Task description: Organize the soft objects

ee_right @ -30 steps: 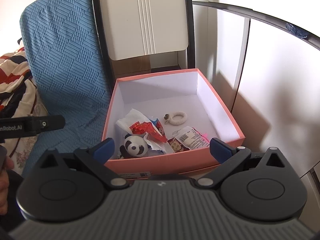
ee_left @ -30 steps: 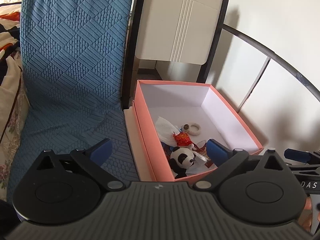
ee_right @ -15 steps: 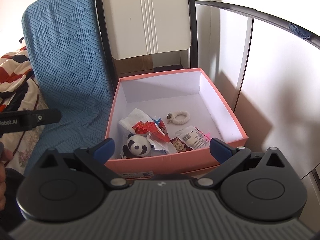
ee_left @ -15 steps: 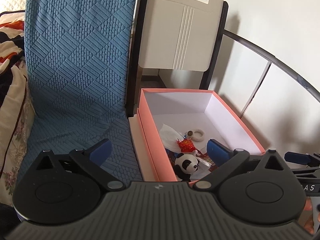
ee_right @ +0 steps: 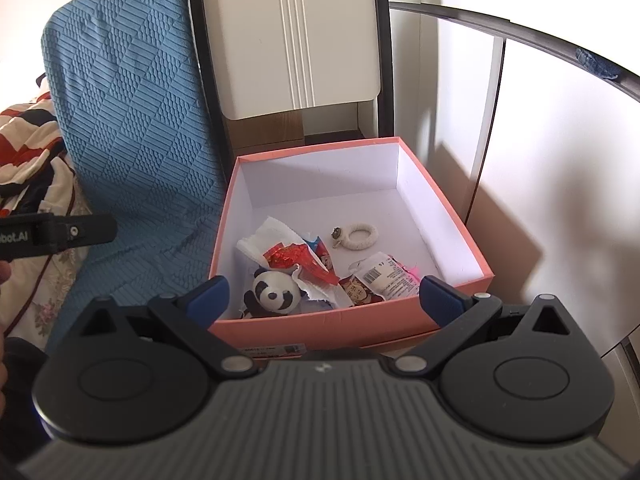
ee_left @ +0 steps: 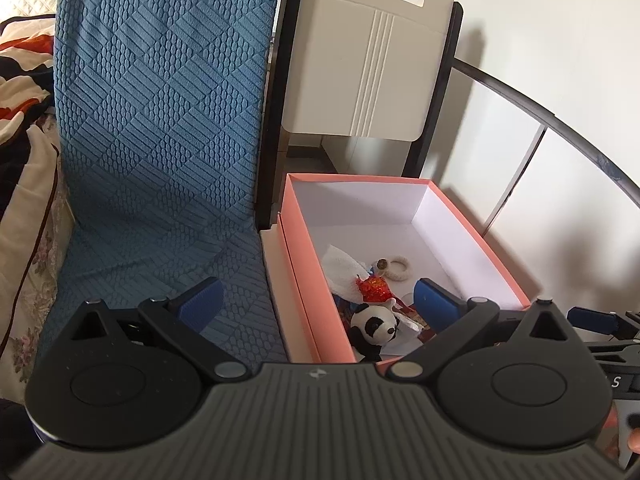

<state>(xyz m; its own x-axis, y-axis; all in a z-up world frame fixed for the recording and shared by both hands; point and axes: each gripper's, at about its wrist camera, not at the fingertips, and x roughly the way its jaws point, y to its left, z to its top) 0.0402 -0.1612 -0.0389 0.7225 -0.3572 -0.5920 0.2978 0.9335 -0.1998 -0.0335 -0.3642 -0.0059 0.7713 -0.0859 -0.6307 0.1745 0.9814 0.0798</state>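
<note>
Pink box [ee_right: 332, 322] beside blue quilted cushion [ee_right: 132, 128], white wall [ee_right: 560, 160] behind.

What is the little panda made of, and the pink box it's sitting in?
The panda looks like soft plush: its surface is fuzzy and matte. The pink box seems to be stiff cardboard, with thin flat walls, sharp folded corners and a smooth white lining.

1. Left tool [ee_left: 316, 300]: black ribbed housing, two round black discs, angular black link arms with silver pivot screws, blue finger pads [ee_left: 199, 304].
2. Right tool [ee_right: 324, 296]: identical build; blue pads [ee_right: 440, 299].
3. White lettering "bot.AI" on the left tool's side, seen from the right wrist.
</note>
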